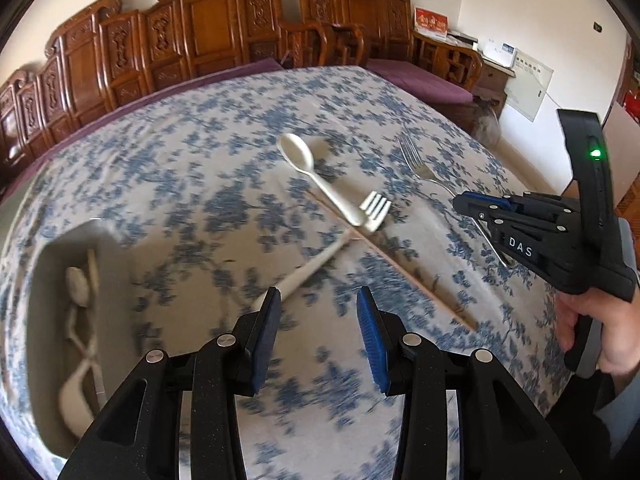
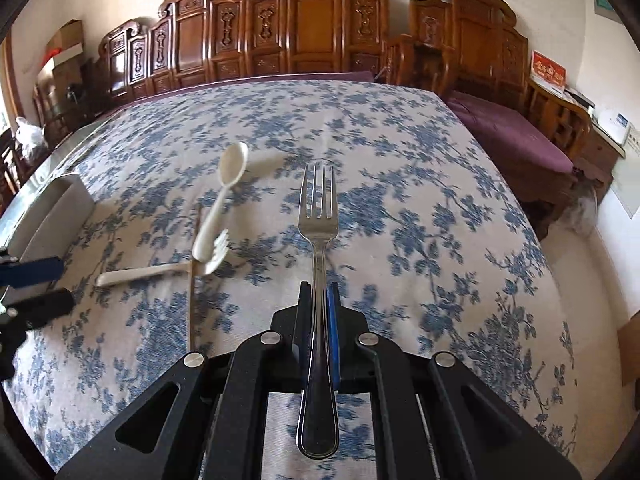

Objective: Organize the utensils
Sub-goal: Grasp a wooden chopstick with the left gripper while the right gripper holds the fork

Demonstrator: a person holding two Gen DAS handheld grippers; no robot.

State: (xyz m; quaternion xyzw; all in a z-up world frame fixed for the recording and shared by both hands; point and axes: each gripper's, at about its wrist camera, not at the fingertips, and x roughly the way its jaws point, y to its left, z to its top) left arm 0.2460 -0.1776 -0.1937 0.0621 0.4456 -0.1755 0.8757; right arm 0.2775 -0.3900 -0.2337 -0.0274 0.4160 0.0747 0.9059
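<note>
One rigid, slick metal fork (image 2: 318, 216) riding mid-handle in the clamped right gripper (image 2: 318, 292); left gripper (image 1: 318, 300) hovering part-open, empty, nearing the light cream plastic fork (image 1: 320, 256).

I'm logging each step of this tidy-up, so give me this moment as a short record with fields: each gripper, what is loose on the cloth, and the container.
right gripper: shut on the metal fork, tines pointing away from the camera
left gripper: open, nothing between the pads
loose on tablecloth: white spoon, white fork, wooden chopstick, overlapping
white tray: already holds white utensils
</note>
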